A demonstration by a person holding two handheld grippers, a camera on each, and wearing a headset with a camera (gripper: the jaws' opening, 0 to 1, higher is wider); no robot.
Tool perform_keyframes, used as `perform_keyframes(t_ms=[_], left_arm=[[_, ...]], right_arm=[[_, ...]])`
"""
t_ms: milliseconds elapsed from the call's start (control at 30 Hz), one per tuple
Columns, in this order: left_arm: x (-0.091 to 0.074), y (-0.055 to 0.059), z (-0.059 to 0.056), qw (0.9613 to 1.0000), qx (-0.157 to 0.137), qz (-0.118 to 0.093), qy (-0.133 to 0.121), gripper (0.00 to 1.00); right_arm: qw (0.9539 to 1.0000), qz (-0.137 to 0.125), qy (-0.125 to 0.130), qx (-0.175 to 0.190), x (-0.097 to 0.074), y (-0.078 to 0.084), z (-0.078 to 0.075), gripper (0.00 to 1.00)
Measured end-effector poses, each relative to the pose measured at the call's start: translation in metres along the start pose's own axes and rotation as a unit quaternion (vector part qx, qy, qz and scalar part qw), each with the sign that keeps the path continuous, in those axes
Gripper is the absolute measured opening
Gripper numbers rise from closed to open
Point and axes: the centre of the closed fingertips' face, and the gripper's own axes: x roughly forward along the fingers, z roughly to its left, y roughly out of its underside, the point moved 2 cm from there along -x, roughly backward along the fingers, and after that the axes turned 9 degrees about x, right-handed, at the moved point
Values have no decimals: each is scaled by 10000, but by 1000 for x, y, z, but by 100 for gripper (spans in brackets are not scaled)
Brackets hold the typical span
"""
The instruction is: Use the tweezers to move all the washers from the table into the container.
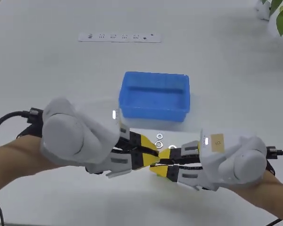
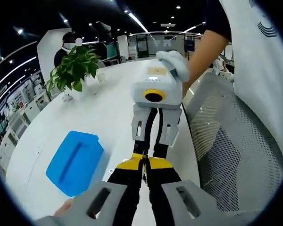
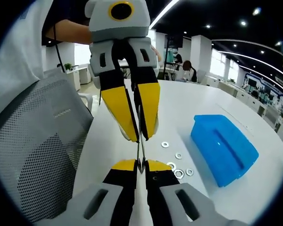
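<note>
A tan sticker is seen on the body of the right claw (image 1: 164, 162) in the head view, and its single character is too blurred to be read. A dark blue mark is printed on the person's white shirt (image 2: 262, 56) at 1 o'clock in the left gripper view, and it cannot be made out either. The two claws are met tip to tip at the near middle of the white worktop (image 1: 217, 61), the left claw (image 1: 151, 151) reaching in from 9 o'clock and the right from 3 o'clock. The tweezers (image 3: 140, 151) are seen in the right gripper view as a thin, straight, silvery pair of blades. One end is clamped between the narrowed yellow jaws of the left claw at 12 o'clock, and the other is pinched between the nearly closed yellow tips of the right claw at 6 o'clock. The washers (image 3: 178, 173) are small, flat, shiny metal rings. Five are counted lying loose on the worktop at 4 o'clock of the tweezers, between the claws and the container (image 1: 154, 96). The container is a shallow, rectangular blue plastic tray, set at 12 o'clock of the claws in the head view. A white power strip (image 1: 120, 37) lies farther off at 11 o'clock, and a green plant (image 1: 282, 14) is seen at 2 o'clock. A grey mesh chair (image 3: 37, 155) is seen at 9 o'clock in the right gripper view.
</note>
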Motion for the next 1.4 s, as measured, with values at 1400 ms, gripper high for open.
perform_keyframes(t_ms=[1400], left_arm=[[-35,-2,-1,9952,-737,-630,-92,6]], right_arm=[[9986,68,-402,-323,13,-28,14,10]])
